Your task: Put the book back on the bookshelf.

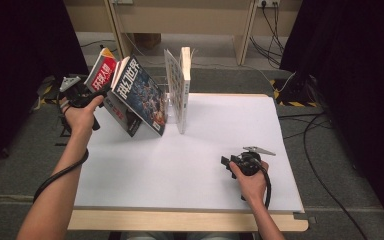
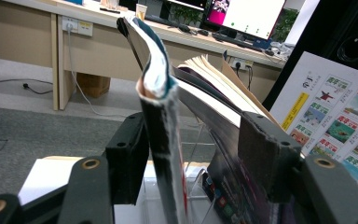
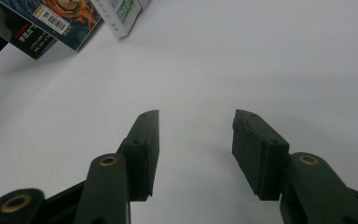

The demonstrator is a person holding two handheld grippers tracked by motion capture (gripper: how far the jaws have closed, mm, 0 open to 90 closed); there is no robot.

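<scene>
Left gripper [image 2: 191,158] — jaws spread, pads not pressing; the red-covered magazine [image 1: 101,74] and its neighbours stand between them, at the white table's [image 1: 205,165] far-left corner. Blue-covered magazine [image 1: 142,95] leans right toward an upright white book [image 1: 182,90]. Right gripper [image 3: 193,147] — released, empty, low over the table near its right edge.

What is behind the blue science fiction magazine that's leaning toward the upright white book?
Behind the blue magazine leans a red-covered magazine, with a darker one poking out beneath. The left gripper sits at them. Their covers are mostly hidden, as is what props them.
</scene>
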